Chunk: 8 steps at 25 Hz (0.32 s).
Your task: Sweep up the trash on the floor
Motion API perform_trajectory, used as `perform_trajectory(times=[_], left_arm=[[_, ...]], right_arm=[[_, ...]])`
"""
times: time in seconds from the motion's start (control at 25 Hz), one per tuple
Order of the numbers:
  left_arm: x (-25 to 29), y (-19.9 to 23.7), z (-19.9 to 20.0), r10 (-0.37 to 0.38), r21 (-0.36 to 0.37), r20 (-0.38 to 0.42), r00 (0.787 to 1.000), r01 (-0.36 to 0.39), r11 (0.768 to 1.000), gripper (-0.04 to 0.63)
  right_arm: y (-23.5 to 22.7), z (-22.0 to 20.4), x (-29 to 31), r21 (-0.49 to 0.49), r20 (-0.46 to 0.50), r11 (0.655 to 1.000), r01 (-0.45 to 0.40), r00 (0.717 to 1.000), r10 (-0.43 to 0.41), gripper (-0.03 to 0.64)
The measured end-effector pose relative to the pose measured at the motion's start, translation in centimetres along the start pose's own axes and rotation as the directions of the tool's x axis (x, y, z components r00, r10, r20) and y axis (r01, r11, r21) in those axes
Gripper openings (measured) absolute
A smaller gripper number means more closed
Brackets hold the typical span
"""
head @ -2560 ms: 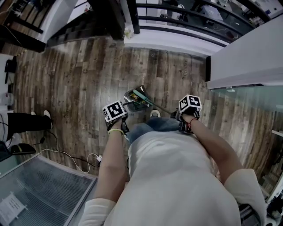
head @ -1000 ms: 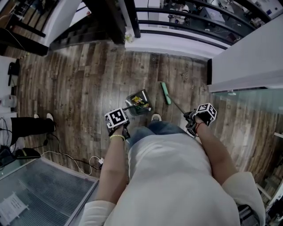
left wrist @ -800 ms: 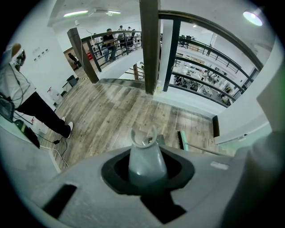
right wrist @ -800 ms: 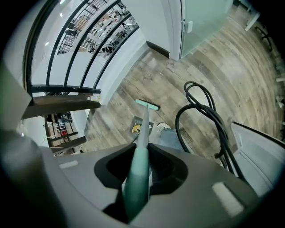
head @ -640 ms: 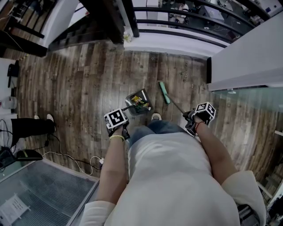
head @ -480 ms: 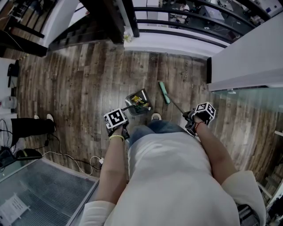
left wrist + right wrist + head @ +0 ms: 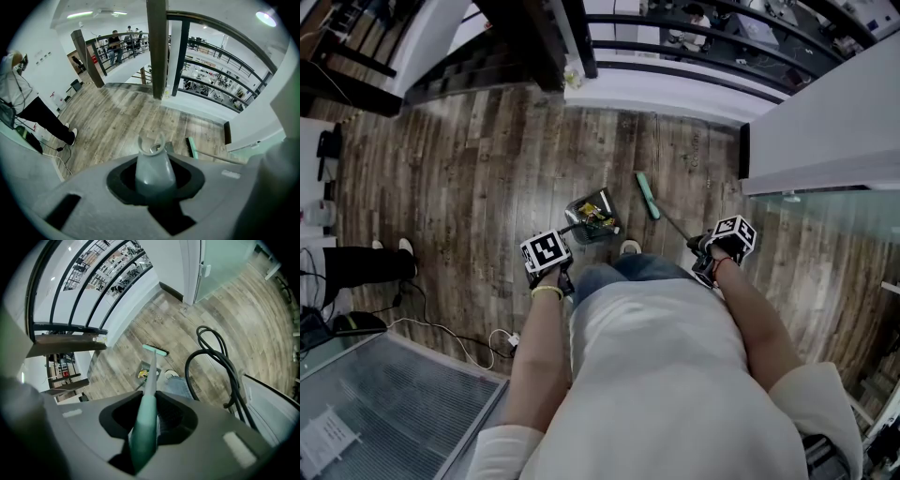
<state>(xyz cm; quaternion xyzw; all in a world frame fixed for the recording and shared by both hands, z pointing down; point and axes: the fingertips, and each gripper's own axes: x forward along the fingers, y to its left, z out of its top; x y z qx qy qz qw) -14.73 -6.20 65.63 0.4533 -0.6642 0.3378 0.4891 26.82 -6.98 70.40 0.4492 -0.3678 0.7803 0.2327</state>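
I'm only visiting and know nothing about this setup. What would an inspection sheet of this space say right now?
Surface: wood-plank floor.
Job's things: dustpan with trash in it; green broom head beside it, apart.
Clutter: nothing seen.
Grippers: left gripper shut on the dustpan's handle; right gripper shut on the broom's handle.
Cables: white cable on the floor; black cables looped near the right gripper.
Surroundings: railing, glass wall, a bystander's legs.

We find wood floor point(image 7: 487, 159) open ahead and leftward. In way just ahead of our feet: dustpan point(image 7: 592, 217), with broom point(image 7: 648, 197) near it, head on floor. Right side shut by white wall point(image 7: 825, 112), far edge by railing point(image 7: 656, 44). Left edge crowded: bystander's legs point(image 7: 352, 261), cables point(image 7: 499, 338).
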Motion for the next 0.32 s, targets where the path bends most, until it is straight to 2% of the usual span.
perform_trajectory(times=[0.32], left_arm=[[0.32,0.04,0.25,0.011,0.001,0.014,1.000,-0.011,1.000,0.087]], right_arm=[[0.57,0.49,0.45,-0.011,-0.003,1.000,-0.003,1.000,0.003,0.097]])
